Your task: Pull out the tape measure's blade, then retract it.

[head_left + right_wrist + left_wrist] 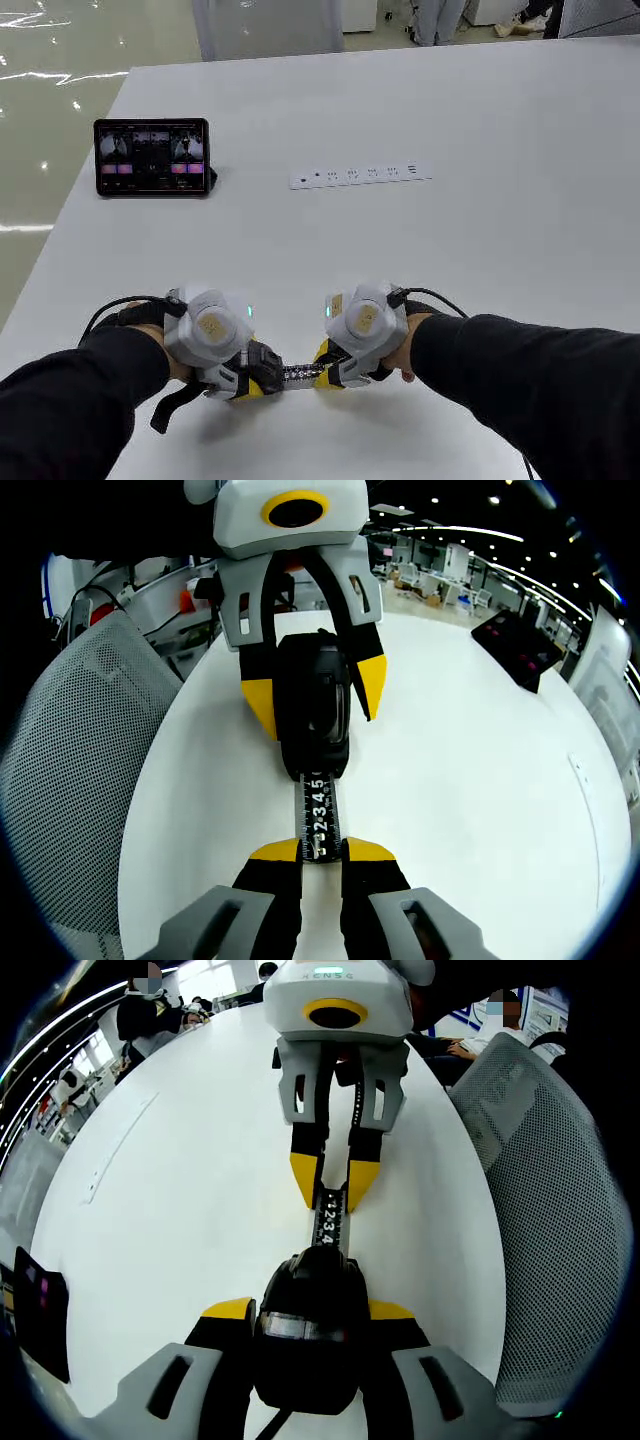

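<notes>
Tape measure (265,368): its black case sits near the 6 o'clock edge of the white table (480,230) in the head view, between the two grippers. Whether it rests on the tabletop or hangs just above it cannot be told.

The left gripper (250,382) has its yellow-tipped jaws pressed against the two sides of the case. In the left gripper view the case fills the gap between them at 6 o'clock. A short length of blade (328,1225) is out of the case, black with white numerals, running straight toward 12 o'clock in that view.

The right gripper (322,376) pinches the far end of the blade, its jaws drawn close together on the strip. In the right gripper view the tips meet the blade at 6 o'clock, and the case lies beyond at 12 o'clock with the left gripper's jaws on either side of it. The two grippers face each other in one line, near but not touching, with the bare strip spanning the gap.

A person's hands in dark sleeves (540,375) hold both tools.

A tablet (152,157) with a lit screen stands at 10 o'clock on the table, well apart from the grippers. A white power strip (360,175) lies flat toward 12 o'clock. A grey mesh chair (540,1210) stands just beside the table edge, at 3 o'clock in the left gripper view.
</notes>
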Available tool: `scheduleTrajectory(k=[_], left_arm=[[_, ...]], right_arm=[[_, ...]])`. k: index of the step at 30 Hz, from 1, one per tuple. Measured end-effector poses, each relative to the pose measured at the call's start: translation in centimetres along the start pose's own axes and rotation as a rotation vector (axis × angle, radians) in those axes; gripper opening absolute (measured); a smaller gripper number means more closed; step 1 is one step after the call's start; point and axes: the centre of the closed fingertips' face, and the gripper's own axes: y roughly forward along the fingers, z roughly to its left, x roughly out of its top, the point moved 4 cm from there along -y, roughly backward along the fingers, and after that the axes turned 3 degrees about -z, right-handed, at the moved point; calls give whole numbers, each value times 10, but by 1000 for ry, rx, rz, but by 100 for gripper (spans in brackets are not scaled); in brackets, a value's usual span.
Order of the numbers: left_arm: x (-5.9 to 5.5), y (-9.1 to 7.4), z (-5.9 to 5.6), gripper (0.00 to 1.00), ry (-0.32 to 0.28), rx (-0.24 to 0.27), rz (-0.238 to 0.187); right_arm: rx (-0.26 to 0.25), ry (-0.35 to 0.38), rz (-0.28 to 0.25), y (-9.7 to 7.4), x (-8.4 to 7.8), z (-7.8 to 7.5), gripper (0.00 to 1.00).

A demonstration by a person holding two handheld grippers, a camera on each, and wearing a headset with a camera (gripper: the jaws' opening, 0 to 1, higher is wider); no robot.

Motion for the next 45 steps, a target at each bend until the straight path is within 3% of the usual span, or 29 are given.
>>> scheduleTrajectory(k=[45], left_arm=[[0, 0, -1, 36, 3, 1, 2]], right_arm=[[-11, 45, 22, -22, -24, 3, 10]])
